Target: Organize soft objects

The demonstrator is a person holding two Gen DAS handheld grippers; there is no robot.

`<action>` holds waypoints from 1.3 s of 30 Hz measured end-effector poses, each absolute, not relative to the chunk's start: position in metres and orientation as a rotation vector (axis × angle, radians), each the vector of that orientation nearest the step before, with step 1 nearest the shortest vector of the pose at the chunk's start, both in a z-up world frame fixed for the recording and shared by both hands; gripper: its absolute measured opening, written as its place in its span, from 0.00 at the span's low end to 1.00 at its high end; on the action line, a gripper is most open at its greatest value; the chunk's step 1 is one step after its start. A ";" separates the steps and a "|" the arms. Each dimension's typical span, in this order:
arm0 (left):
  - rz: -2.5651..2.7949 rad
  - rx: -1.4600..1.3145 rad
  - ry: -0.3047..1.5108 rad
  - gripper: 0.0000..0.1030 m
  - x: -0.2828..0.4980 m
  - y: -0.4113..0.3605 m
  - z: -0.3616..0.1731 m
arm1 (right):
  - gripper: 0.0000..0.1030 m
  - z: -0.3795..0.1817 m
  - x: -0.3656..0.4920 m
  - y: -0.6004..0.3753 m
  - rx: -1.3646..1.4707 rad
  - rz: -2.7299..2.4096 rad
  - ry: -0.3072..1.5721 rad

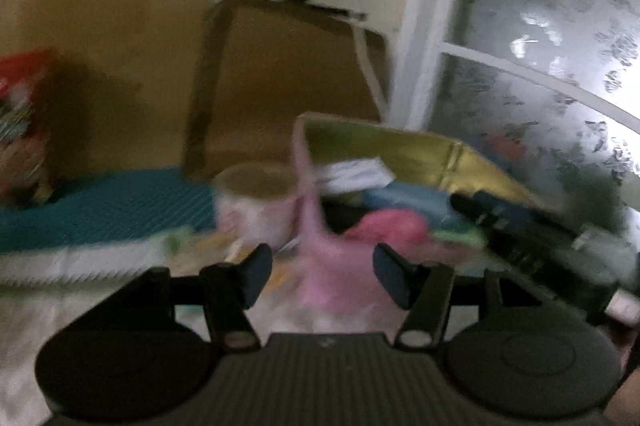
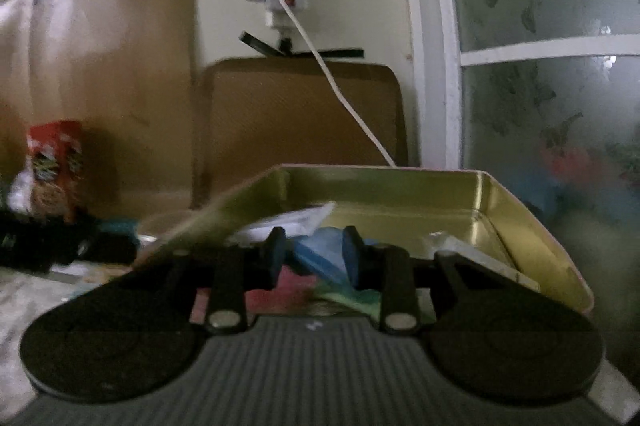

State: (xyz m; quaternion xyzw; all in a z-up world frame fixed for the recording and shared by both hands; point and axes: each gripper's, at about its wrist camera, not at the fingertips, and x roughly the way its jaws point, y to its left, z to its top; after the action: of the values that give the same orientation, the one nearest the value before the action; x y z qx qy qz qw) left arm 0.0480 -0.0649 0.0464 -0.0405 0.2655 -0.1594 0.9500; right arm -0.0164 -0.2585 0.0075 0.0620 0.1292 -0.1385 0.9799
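A gold tin tray holds soft cloth items: a blue one, a white one, a pink-red one and a green one. My right gripper reaches over the tray's near edge, its fingers close around the blue cloth, seemingly pinching it. In the blurred left wrist view, my left gripper is open, with a pale pink cloth hanging between its fingers. The tray, a blue cloth and a bright pink cloth lie beyond. The right gripper's black body shows at right.
A round pale container stands left of the tray, beside a teal mat. A red snack box stands at the far left. Cardboard leans on the wall; a white cable hangs down. A frosted window is at right.
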 end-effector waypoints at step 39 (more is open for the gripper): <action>0.042 -0.445 0.558 0.68 0.013 0.111 -0.004 | 0.47 -0.013 0.077 -0.091 0.148 0.484 0.752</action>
State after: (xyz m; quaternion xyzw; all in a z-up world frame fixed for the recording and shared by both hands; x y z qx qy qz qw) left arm 0.0134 0.1109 -0.0045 -0.2178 0.2729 0.0205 0.9369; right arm 0.0770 -0.0909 -0.0130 0.0717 0.3634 0.2340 0.8989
